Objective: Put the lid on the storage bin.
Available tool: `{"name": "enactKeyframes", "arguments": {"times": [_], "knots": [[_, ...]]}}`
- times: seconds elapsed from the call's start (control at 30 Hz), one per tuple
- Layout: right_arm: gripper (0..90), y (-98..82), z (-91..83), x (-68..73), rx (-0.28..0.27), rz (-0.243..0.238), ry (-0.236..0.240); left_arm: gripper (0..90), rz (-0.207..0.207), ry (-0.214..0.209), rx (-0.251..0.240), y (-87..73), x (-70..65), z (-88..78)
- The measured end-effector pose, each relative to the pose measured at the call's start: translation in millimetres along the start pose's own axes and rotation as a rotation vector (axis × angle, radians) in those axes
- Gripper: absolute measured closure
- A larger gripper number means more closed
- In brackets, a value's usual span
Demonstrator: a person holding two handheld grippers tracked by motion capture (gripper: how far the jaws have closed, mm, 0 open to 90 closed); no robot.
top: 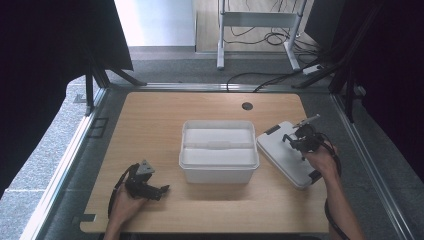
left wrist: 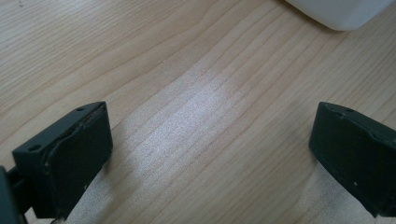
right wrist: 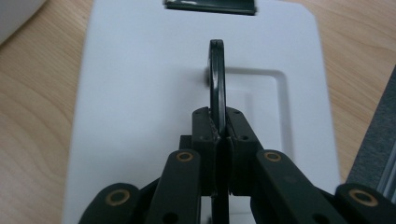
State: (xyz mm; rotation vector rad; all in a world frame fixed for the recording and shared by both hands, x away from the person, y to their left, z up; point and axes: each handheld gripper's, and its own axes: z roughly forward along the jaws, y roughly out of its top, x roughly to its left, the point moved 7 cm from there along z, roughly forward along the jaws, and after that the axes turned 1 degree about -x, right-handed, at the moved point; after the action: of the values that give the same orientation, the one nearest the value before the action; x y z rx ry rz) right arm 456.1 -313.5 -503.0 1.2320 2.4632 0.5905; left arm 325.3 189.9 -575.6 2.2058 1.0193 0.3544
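Observation:
A white open box (top: pixel 219 175) stands at the middle of the wooden table, and its corner (left wrist: pixel 341 11) lies ahead of the left jaws. The flat white lid (top: pixel 280 152) lies on the table just right of the box. In the right gripper view a thin dark handle (right wrist: pixel 216 70) stands upright on the lid (right wrist: pixel 140 93). My right gripper (right wrist: pixel 219 122) is shut on that handle, and from above it (top: pixel 296 141) sits over the lid. My left gripper (top: pixel 162 190) rests low at the front left, with jaws (left wrist: pixel 210 144) wide apart over bare wood.
A dark clip (right wrist: pixel 210 5) sits at the lid's far edge. A round cable hole (top: pixel 247 106) marks the table's back. Beyond the table, cables (top: pixel 270 37) and a metal stand (top: pixel 260 20) are on the floor. Black curtains hang at both sides.

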Motion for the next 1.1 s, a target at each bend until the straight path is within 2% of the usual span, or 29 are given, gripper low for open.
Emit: {"name": "enactKeyframes", "arguments": {"times": [0.23, 0.37, 0.57, 0.73, 0.9, 1.03, 1.1], "knots": [[84.5, 1.8, -19.7, -5.1, -0.031, 0.006, 0.052, 0.0, 0.001, -0.001, -0.001, 0.0, -0.1, 0.0], [84.5, 5.5, -41.0, -6.2, -0.052, -0.008, 0.082, 0.0, 0.002, -0.002, -0.001, 0.0, -0.1, 0.0], [84.5, 14.0, -78.1, -11.9, -0.096, -0.032, 0.095, 0.2, 0.005, -0.004, -0.002, 0.1, -0.4, -0.2], [84.5, 25.6, -111.4, -13.3, -0.126, -0.082, 0.097, 0.3, 0.004, -0.005, -0.005, 0.4, -0.8, 0.1], [84.5, 42.7, -144.1, -6.1, -0.157, -0.146, 0.113, 0.9, 0.010, -0.008, -0.008, 0.6, -1.5, 0.1], [84.6, 58.1, -162.8, 8.5, -0.185, -0.213, 0.149, 1.0, 0.019, -0.016, -0.007, 0.7, -2.6, 0.1], [84.6, 67.4, -169.4, 19.9, -0.202, -0.266, 0.180, 1.0, 0.021, -0.017, -0.006, 0.6, -2.6, 0.1]]}}
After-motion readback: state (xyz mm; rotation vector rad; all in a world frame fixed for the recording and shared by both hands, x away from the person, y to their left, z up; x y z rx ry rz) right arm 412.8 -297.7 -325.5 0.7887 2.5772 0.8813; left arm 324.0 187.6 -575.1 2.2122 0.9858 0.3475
